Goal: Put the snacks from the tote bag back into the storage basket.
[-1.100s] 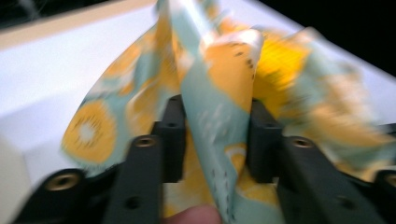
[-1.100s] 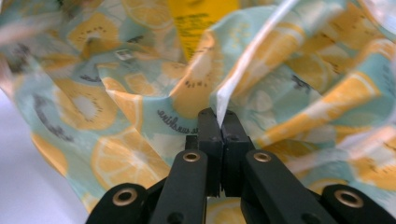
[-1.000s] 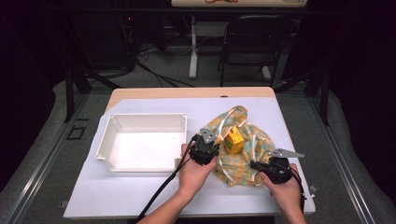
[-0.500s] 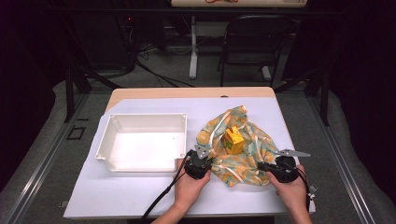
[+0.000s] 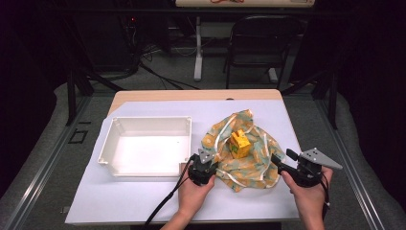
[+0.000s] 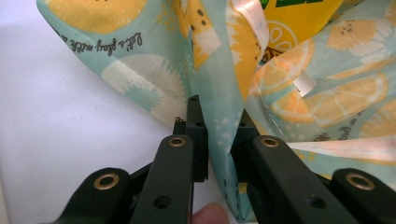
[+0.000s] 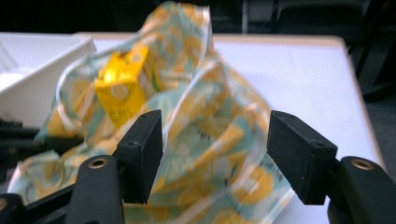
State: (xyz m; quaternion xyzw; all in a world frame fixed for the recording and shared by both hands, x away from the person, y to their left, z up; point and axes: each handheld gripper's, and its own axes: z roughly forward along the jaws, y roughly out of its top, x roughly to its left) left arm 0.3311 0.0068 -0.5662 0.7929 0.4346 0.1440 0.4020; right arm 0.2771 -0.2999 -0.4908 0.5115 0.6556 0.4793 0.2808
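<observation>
A lemon-print cloth [image 5: 249, 165] lies crumpled on the white table sheet, with a yellow carton [image 5: 240, 143] standing on it. My left gripper [image 5: 212, 164] is at the cloth's left edge. In the left gripper view it [image 6: 217, 121] is shut on a fold of the cloth [image 6: 219, 70], with the carton [image 6: 299, 18] just beyond. My right gripper [image 5: 282, 159] hovers off the cloth's right edge. Its jaws have just been opening. In the right gripper view it [image 7: 215, 144] stands open, gripping nothing, and the cloth [image 7: 219, 102] and carton [image 7: 122, 88] lie farther off.
A white tray [image 5: 148, 120] sits to the left of the cloth, close to my left hand; its wall [image 7: 42, 70] appears in the right gripper view. Bare white sheet [image 5: 306, 129] runs to the table's right edge. A folding chair [image 5: 263, 43] stands behind the table.
My right gripper has opened, let go of the cloth's right edge and lifted away to the right. My left gripper came down towards the near edge with the cloth, then stayed still.
</observation>
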